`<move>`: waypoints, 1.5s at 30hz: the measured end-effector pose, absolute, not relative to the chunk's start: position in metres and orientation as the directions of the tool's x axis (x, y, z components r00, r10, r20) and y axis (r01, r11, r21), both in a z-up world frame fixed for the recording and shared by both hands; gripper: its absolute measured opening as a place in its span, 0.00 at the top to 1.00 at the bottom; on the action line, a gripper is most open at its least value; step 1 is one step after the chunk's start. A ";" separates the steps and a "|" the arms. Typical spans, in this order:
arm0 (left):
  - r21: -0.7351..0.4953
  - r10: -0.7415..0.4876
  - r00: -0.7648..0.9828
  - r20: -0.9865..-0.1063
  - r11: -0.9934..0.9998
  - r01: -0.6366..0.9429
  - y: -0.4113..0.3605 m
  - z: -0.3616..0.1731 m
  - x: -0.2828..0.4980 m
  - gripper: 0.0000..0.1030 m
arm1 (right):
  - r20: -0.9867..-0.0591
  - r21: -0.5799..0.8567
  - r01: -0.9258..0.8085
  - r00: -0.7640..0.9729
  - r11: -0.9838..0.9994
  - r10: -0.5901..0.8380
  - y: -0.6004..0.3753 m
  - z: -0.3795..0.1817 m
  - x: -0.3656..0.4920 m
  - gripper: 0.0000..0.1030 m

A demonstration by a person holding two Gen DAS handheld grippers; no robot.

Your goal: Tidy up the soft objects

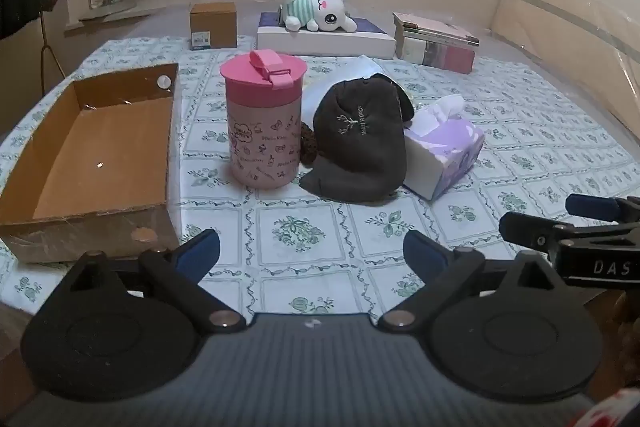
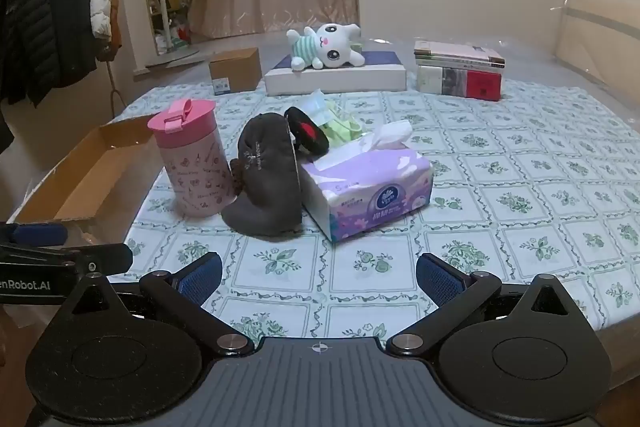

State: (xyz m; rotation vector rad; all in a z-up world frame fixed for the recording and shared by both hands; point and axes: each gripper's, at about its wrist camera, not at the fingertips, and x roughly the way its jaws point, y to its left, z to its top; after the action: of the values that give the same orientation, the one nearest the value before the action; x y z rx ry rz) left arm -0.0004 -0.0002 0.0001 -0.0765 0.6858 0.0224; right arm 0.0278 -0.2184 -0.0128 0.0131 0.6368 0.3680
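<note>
Hovering left gripper (image 1: 311,247) and right gripper (image 2: 319,273), both wide apart, holding nothing | step: start, nothing in box (image 1: 60,227) | hat (image 1: 356,147) in middle, between cup (image 1: 262,127) and tissues (image 1: 444,151) | next: grab hat, put in left box

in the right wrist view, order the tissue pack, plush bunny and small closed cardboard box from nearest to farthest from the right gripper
From the right gripper:
1. tissue pack, just ahead, mid-table
2. small closed cardboard box, far left
3. plush bunny, far centre, lying on a flat white box
Box and bunny are nearly level, so that order is uncertain.
</note>
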 end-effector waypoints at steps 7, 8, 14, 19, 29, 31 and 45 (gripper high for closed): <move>-0.084 -0.019 0.763 -0.646 0.995 -0.046 -0.003 -0.004 -0.004 0.05 | -0.575 0.120 -0.331 0.746 0.936 0.338 -0.217 -0.012 0.029 0.01; -0.091 -0.024 0.760 -0.649 0.995 -0.047 -0.002 -0.003 -0.002 0.05 | -0.574 0.120 -0.331 0.746 0.936 0.338 -0.217 -0.012 0.029 0.01; -0.087 -0.022 0.762 -0.647 0.995 -0.045 -0.005 -0.004 0.000 0.05 | -0.575 0.121 -0.330 0.746 0.936 0.337 -0.219 -0.011 0.027 0.01; -0.095 -0.030 0.764 -0.645 0.995 -0.042 -0.003 -0.003 0.000 0.05 | -0.574 0.120 -0.331 0.746 0.936 0.337 -0.219 -0.012 0.027 0.01; -0.099 -0.033 0.766 -0.642 0.994 -0.040 -0.004 -0.001 0.000 0.06 | -0.574 0.120 -0.330 0.746 0.936 0.337 -0.219 -0.012 0.027 0.01; -0.099 -0.033 0.765 -0.643 0.994 -0.040 -0.004 0.000 0.000 0.06 | -0.574 0.120 -0.330 0.746 0.936 0.337 -0.219 -0.012 0.027 0.01; -0.105 -0.038 0.765 -0.643 0.994 -0.039 -0.006 -0.001 -0.001 0.06 | -0.578 0.120 -0.332 0.743 0.935 0.338 -0.219 -0.011 0.026 0.01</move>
State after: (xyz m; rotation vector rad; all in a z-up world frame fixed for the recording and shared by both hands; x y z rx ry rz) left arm -0.0008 -0.0059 -0.0008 -0.1140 0.7007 0.0004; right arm 0.0262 -0.2191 -0.0110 0.0092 0.6352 0.3673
